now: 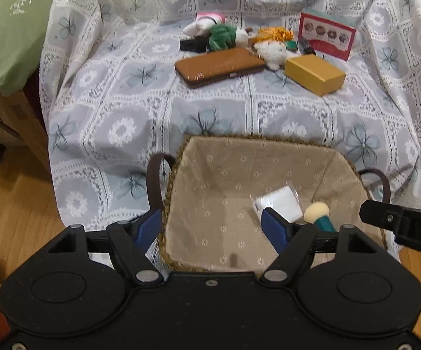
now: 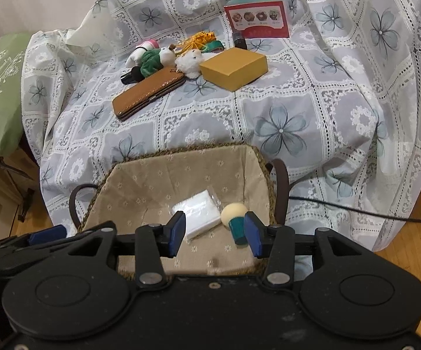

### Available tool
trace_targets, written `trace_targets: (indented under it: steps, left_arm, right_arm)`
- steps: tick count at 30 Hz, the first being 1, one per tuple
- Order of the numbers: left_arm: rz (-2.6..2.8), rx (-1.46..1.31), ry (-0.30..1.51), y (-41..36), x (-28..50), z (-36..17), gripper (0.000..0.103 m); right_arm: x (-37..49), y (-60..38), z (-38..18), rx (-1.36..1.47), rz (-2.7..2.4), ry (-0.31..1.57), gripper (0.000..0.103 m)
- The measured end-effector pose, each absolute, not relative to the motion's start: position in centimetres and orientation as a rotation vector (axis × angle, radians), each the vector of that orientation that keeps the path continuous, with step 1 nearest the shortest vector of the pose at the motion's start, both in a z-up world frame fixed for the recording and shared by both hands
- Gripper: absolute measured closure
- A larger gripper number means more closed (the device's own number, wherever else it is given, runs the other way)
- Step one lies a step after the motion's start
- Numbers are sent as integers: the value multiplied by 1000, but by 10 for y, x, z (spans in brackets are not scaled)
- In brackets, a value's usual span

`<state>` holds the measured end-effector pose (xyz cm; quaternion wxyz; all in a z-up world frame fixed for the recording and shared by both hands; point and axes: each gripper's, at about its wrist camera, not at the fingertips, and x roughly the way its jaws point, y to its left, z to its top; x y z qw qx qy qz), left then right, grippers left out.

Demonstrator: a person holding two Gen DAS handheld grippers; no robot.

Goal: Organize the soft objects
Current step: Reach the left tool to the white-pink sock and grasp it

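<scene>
- Beige fabric-lined woven basket already held a white wrapped pad and a cream-tipped teal sponge applicator.
- Green velvet scrunchie and white fluffy plush toy remained on the lace-covered seat.
- Left tongs and right tongs were both released, empty, above the basket.

Left gripper jaws wide apart, empty, over lined wicker basket. Inside basket: white packet, touching it a sponge applicator with teal handle. Right gripper's tip at right edge, above basket rim. On floral lace cloth further back: brown wallet, yellow box, white fluffy toy, green scrunchie, red box.
</scene>
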<state>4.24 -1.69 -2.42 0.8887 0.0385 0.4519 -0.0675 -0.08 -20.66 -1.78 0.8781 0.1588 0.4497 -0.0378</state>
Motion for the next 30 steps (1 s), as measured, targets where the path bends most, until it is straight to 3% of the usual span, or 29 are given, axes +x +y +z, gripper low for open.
trace_targets:
  steps: [12, 30]
  left_arm:
    - [-188, 103, 939, -27, 87, -13, 30]
    - [-178, 105, 896, -24, 222, -14, 27]
  right_arm:
    - [61, -225, -5, 330, -85, 896, 54]
    - [225, -260, 6, 251, -138, 778, 49]
